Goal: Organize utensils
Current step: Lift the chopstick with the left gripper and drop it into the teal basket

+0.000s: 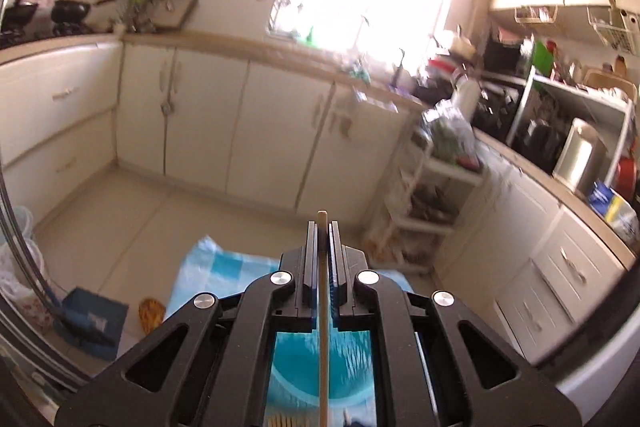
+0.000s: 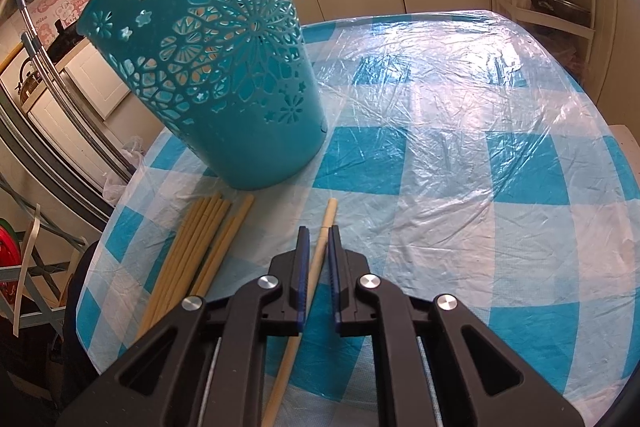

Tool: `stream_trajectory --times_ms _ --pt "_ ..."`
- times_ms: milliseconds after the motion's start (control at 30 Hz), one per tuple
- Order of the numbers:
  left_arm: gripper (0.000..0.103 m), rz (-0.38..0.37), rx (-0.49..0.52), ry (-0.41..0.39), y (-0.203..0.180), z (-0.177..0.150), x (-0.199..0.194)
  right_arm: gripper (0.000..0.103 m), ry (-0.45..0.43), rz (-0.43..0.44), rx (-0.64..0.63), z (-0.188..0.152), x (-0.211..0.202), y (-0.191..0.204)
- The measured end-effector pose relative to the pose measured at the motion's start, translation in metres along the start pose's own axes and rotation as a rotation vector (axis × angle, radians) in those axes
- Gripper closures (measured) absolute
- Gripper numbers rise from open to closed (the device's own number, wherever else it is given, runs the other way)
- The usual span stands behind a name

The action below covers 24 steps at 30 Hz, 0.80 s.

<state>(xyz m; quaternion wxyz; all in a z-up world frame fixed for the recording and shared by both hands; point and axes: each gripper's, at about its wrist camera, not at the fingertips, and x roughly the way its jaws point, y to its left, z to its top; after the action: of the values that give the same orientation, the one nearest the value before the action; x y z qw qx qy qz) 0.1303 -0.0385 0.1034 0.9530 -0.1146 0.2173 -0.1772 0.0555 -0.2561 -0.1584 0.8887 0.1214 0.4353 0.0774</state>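
**Utensil sort: L stick lifted, R stick on worktop**

- L tongs (image 1: pixel 321 227): pressed together on one chopstick (image 1: pixel 323 327), which runs lengthwise through the jaws, tip poking just past them. Held high, aimed out over the kitchen floor (image 1: pixel 132 223) and cabinets (image 1: pixel 208 119). Teal bin (image 1: pixel 320 367) shows below, behind the fingers; ends of more sticks at the bottom edge of that view.
- R tongs (image 2: pixel 319 233): slightly spread, low over the worktop (image 2: pixel 460 187). A 2nd chopstick (image 2: pixel 320 251) lies between the jaws, its tip reaching past them toward the bin. Pads look close to it on both sides; can't tell if they press it.
- Bin (image 2: pixel 224 67): teal plastic w/ cut-out flower pattern, upright near the worktop's far left edge.
- Loose bundle (image 2: pixel 200 247): approx. six pale sticks lying side by side along the left edge, just beside the bin's base, apart from the R tongs' stick.
- Worktop cover: blue/white check cloth under clear plastic sheet, wrinkled.
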Motion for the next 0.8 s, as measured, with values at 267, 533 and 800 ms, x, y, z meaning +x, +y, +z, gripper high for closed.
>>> stream_trajectory --times_ms 267,533,800 --pt "0.098 0.151 0.029 -0.173 -0.013 -0.002 0.048 0.090 -0.002 0.003 0.000 0.000 0.001 0.003" --pt "0.098 0.200 0.062 -0.011 0.003 -0.053 0.103 0.084 -0.002 0.008 -0.017 -0.001 0.002 0.006" --pt "0.065 0.229 0.055 0.102 0.031 -0.082 0.093 0.081 0.002 -0.030 -0.028 -0.003 0.002 0.012"
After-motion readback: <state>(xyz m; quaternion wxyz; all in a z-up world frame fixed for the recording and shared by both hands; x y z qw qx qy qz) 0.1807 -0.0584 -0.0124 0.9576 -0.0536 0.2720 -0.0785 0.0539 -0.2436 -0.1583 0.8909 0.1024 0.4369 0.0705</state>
